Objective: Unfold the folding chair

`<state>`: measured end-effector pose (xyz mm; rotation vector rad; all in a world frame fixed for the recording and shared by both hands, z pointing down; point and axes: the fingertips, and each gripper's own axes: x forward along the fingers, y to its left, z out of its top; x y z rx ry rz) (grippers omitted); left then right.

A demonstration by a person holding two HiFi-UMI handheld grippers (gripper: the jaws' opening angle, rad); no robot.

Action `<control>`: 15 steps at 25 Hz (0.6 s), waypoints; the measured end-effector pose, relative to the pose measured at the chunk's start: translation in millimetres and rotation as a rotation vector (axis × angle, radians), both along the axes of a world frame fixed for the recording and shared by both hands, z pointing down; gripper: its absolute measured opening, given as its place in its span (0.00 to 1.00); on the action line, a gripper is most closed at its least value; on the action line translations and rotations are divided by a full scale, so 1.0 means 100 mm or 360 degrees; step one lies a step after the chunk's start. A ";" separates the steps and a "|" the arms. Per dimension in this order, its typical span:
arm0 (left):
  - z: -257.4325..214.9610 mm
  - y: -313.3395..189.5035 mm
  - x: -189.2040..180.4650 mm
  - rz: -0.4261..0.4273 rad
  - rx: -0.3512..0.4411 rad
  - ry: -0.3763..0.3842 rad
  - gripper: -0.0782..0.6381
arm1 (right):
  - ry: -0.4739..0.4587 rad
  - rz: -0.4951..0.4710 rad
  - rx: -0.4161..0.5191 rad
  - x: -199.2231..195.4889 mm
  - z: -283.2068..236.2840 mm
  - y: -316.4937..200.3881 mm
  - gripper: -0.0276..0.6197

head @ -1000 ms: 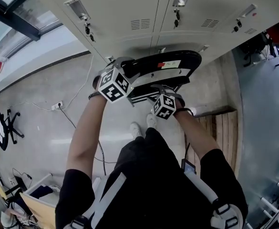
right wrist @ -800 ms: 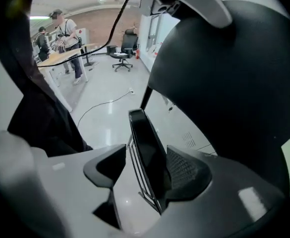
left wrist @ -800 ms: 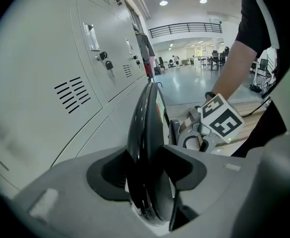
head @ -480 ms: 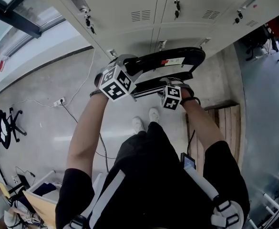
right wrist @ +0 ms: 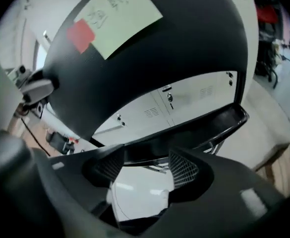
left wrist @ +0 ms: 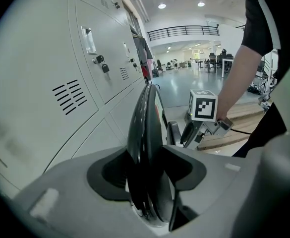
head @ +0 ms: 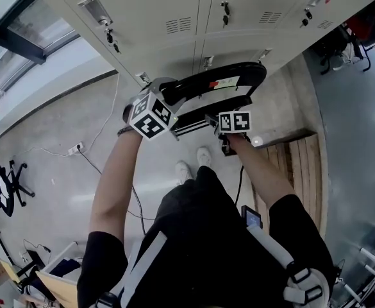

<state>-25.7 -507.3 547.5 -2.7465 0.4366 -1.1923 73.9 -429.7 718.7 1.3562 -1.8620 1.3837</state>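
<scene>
I hold the black folding chair (head: 219,82) up in front of the lockers, still folded flat. My left gripper (head: 169,92) is shut on the chair's left end. In the left gripper view, the thin panel edge (left wrist: 145,128) stands upright, clamped in my left gripper (left wrist: 147,157). My right gripper (head: 214,117) is just under the lower panel, and its jaws have just been opening. In the right gripper view, my right gripper (right wrist: 145,165) stands open with only floor between its pads. The lower panel's edge (right wrist: 184,133) crosses just past its tips. Above it is the big panel with a label (right wrist: 149,48).
Grey lockers (head: 193,18) stand close behind the chair. A wooden platform (head: 302,165) lies on the floor at the right. A cable (head: 104,165) runs across the floor at the left, and my shoes (head: 193,165) are below the chair.
My right gripper has rolled over, moved up toward the chair's underside, and its jaws have opened. The left gripper has kept its hold and barely moved.
</scene>
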 end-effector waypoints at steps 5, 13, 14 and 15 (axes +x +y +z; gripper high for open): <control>-0.02 0.04 0.02 -0.0003 0.0000 0.0032 0.37 | -0.0009 0.0455 -0.0130 0.06 0.02 -0.08 0.49; -0.03 0.30 0.05 0.0061 -0.0014 0.0083 0.36 | 0.0080 0.1004 -0.0339 0.09 0.21 0.32 0.55; -0.04 0.33 0.05 0.0062 -0.0012 0.0087 0.36 | 0.0054 0.1054 -0.0351 0.08 0.25 0.37 0.55; -0.05 0.38 0.05 0.0067 -0.0012 0.0090 0.36 | 0.0016 0.1106 -0.0357 0.08 0.28 0.40 0.56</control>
